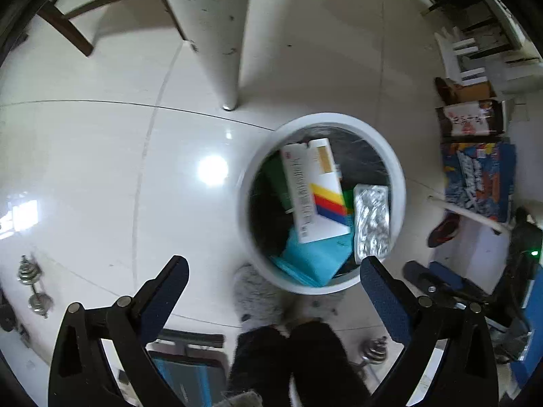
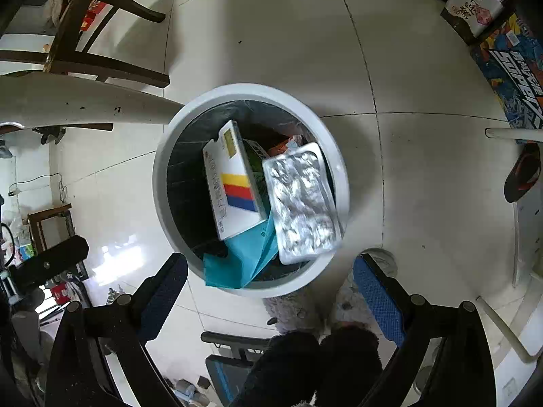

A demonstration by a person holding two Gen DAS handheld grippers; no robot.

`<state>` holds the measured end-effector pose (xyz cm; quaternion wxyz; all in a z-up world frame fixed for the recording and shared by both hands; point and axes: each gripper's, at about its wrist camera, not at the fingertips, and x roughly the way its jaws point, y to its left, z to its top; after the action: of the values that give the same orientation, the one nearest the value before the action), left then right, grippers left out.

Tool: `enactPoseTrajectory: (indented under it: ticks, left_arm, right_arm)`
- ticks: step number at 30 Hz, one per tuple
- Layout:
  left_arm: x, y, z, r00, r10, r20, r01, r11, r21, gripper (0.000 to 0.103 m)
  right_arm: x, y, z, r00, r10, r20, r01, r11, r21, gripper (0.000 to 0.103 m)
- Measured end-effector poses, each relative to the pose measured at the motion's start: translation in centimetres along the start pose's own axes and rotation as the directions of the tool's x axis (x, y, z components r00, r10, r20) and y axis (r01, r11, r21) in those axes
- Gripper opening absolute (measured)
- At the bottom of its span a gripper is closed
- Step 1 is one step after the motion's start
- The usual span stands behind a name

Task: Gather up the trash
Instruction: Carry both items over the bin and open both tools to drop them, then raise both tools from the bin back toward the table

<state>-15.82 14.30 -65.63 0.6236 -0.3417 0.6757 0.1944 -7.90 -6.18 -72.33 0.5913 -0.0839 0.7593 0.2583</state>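
A round white trash bin (image 1: 400, 183) (image 2: 163, 183) with a dark liner stands on the tiled floor, seen from above in both wrist views. Inside lie a white box with yellow, red and blue stripes (image 1: 315, 190) (image 2: 234, 179), a silver blister pack (image 1: 371, 224) (image 2: 302, 203), a teal sheet (image 1: 315, 261) (image 2: 237, 261) and a green box (image 2: 255, 162). My left gripper (image 1: 274, 266) hovers above the bin's near rim, open, nothing between its blue pads. My right gripper (image 2: 270, 263) hangs over the bin's near edge, open and holding nothing.
A white table leg (image 1: 220, 34) rises beside the bin, with a dark wooden chair (image 2: 91, 34) behind. Colourful boxes (image 1: 478, 179) (image 2: 512, 78) lie at the right. The person's dark fuzzy slippers (image 1: 292, 359) (image 2: 319, 363) stand near the bin. Dumbbells (image 1: 34, 285) lie at left.
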Motion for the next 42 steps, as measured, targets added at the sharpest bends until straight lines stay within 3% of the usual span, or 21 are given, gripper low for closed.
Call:
enactPoseTrajectory:
  ticks: [7, 10, 16, 25, 42]
  left_arm:
    - [-3.1, -1.3, -1.9, 0.993, 0.108, 0.052, -0.110, 0.993, 0.042, 0.103]
    - [-5.0, -2.0, -2.5, 0.990, 0.120, 0.069, -0.124, 0.991, 0.055, 0.103]
    - [-9.3, -3.0, -4.2, 0.988, 0.124, 0.095, -0.132, 0.988, 0.079, 0.103]
    - [-18.0, -4.6, -7.3, 0.987, 0.101, 0.127, -0.113, 0.989, 0.095, 0.103]
    - [-37.5, -6.7, -12.3, 0.965, 0.059, 0.255, -0.104, 0.981, 0.166, 0.103]
  right_arm:
    - [-3.5, 1.5, -1.6, 0.991, -0.127, 0.049, 0.129, 0.991, -0.038, 0.099]
    - [-6.1, 2.5, -2.3, 0.979, -0.188, 0.079, 0.192, 0.980, -0.050, 0.099]
    - [-11.4, 3.8, -3.8, 0.968, -0.228, 0.108, 0.236, 0.970, -0.060, 0.099]
    - [-21.2, 6.9, -7.0, 0.963, -0.223, 0.150, 0.237, 0.969, -0.075, 0.099]
    - [-43.6, 13.7, -13.4, 0.960, -0.144, 0.241, 0.169, 0.982, -0.085, 0.099]
